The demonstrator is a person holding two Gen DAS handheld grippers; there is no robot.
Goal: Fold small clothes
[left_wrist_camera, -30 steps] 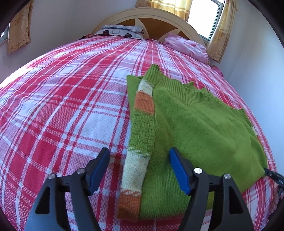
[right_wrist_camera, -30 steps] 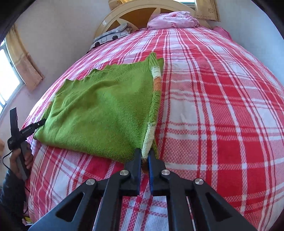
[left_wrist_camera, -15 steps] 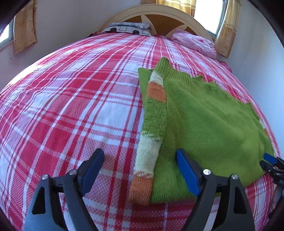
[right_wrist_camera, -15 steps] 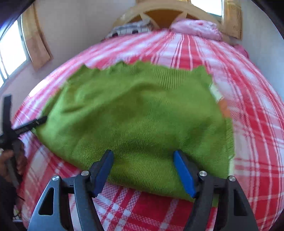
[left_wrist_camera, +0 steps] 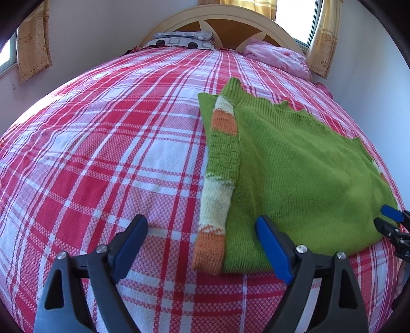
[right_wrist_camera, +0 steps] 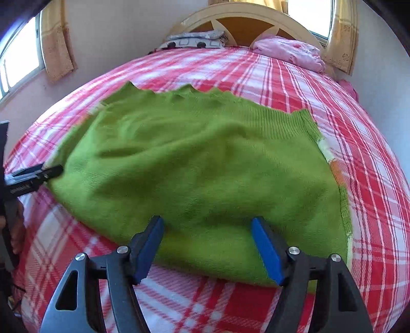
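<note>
A small green knit sweater (left_wrist_camera: 302, 164) lies flat on the bed, with a striped sleeve (left_wrist_camera: 220, 176) of cream, orange and green folded along its left edge. My left gripper (left_wrist_camera: 202, 246) is open and empty, low over the sheet at the sleeve's orange cuff. My right gripper (right_wrist_camera: 207, 246) is open and empty at the near edge of the sweater (right_wrist_camera: 205, 169). The right gripper's tips also show at the right edge of the left wrist view (left_wrist_camera: 392, 220).
The bed has a red and white plaid sheet (left_wrist_camera: 102, 153). A patterned pillow (left_wrist_camera: 182, 41) and a pink bundle (left_wrist_camera: 279, 56) lie by the round headboard (left_wrist_camera: 230, 23). Walls and curtained windows stand close on both sides. A dark device (right_wrist_camera: 28, 179) shows at the left in the right wrist view.
My right gripper has let go of the sleeve cuff, opened, and swung left to the sweater's near edge. My left gripper has drifted slightly left and stayed open.
</note>
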